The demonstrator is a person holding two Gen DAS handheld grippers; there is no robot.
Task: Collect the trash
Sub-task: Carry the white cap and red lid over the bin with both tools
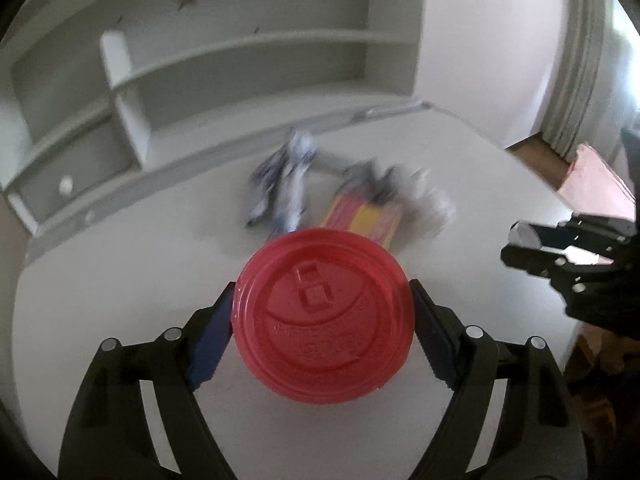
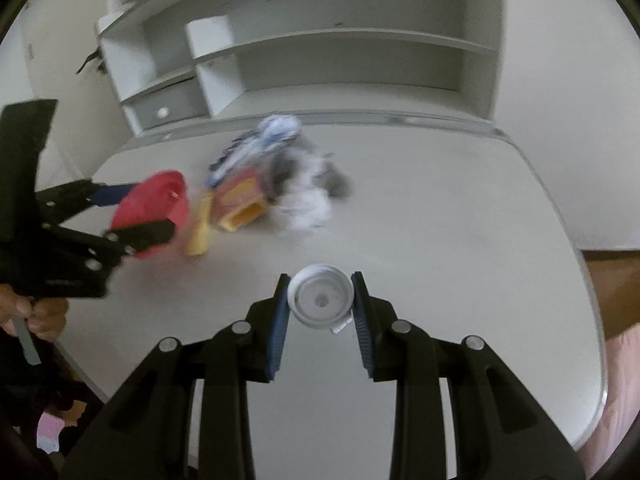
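Your left gripper [image 1: 322, 312] holds a red plastic cup lid [image 1: 322, 316] between its fingers: one blue pad [image 1: 212, 340] presses the lid's left rim and the other meets the right rim, so the jaws stand wide but clamped on the lid. The lid faces the camera, its embossed top toward you, and it hangs above the white desk [image 1: 120, 280] rather than lying on it. From the right wrist view the same lid shows edge-on and tilted, pinched between the two black arms of that gripper, with your hand [image 2: 36, 316] wrapped around the handle below.

Your right gripper [image 2: 322, 300] is closed narrowly on a small white round cap [image 2: 322, 300]. Both ribbed blue pads touch its sides, and its hollow underside faces the lens. It too is off the desk surface.

The rest of the trash lies in a blurred heap near the middle of the desk, beyond both grippers and apart from them: a crumpled blue-and-white wrapper [image 2: 260, 140] toward the back, a red-and-yellow carton [image 2: 240, 204] in front of it, and a crumpled white-and-grey wad [image 2: 308, 196] just beside the carton on its right. In the left wrist view the carton sits just behind the lid's upper rim.

A white shelf unit [image 2: 320, 40] stands along the desk's far edge.
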